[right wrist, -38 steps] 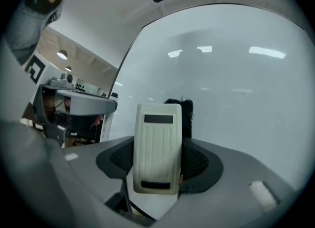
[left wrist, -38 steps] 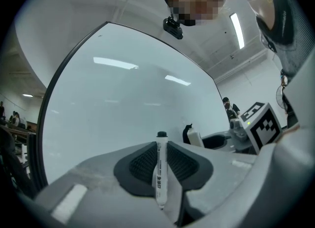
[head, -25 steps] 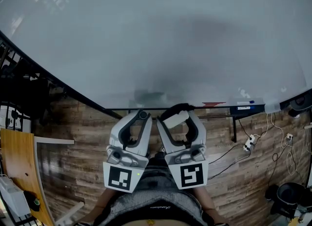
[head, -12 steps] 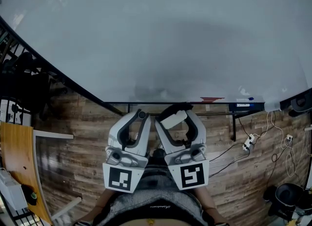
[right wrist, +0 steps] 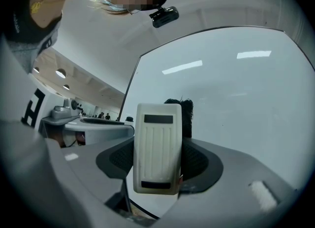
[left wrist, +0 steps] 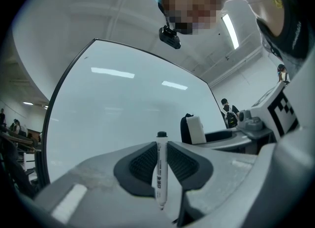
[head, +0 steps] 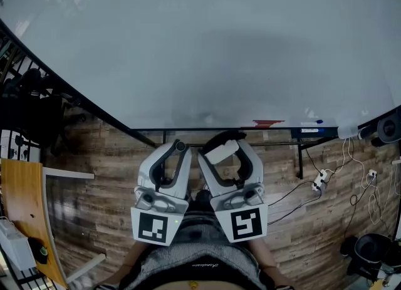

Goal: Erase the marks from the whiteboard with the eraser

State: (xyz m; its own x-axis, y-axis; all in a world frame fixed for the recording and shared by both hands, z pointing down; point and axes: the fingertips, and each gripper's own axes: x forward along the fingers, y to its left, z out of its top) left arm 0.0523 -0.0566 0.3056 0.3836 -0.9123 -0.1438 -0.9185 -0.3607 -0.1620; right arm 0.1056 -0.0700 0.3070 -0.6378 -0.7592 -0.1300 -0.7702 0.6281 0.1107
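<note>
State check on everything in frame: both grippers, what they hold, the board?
left gripper: shut on the marker.
marker: clamped lengthwise between the jaws, black end forward.
right gripper: shut on the eraser.
eraser: gripped between the jaws, not touching the whiteboard.
whiteboard: no marks visible on the part in view.

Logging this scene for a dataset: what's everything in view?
whiteboard: one, white, fills upper head view
eraser: one, white with black felt, in right tool
marker: one, white, black cap, in left tool
red strip: one, at whiteboard's lower edge
floor: brown wood planks, below whiteboard
power strip: one, white, on floor at right
desk: one, tan wood, lower left
bin: one, black, lower right
left tool: one, grey, shut on marker
right tool: one, grey, shut on eraser
</note>
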